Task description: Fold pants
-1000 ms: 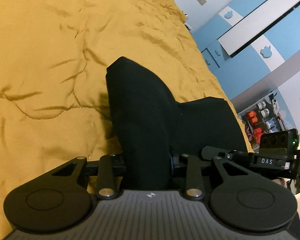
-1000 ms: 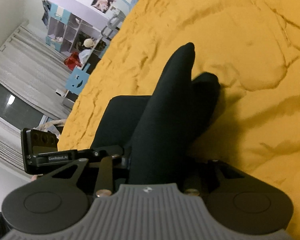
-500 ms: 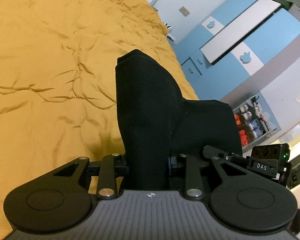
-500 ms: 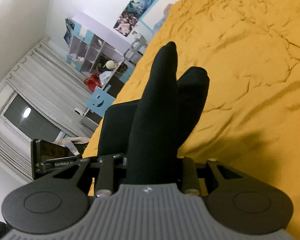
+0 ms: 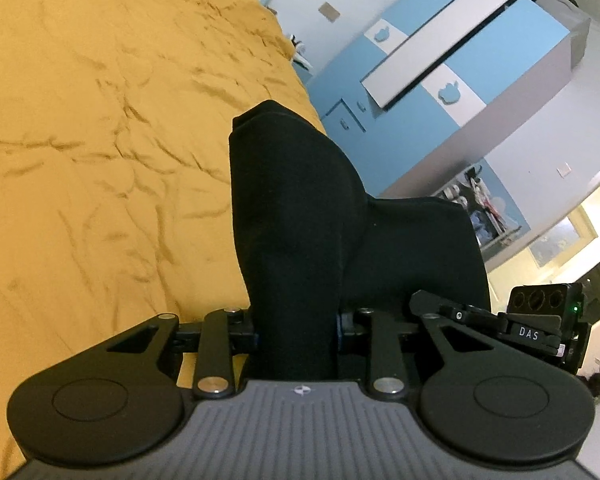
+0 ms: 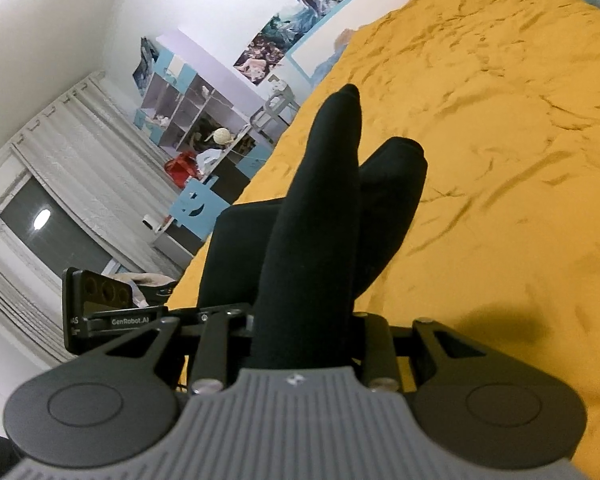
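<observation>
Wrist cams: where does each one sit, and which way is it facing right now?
Left wrist: on the left claw, facing along its fingers over the yellow bed toward a blue wardrobe; the claw is shut on black pants.
Right wrist: on the right claw, facing across the bed toward shelves and a window; also shut on the pants.
Shared: pants, bed, and each shows the other claw.

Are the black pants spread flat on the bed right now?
No. The black pants are bunched, clamped in both the left gripper and right gripper.
</observation>
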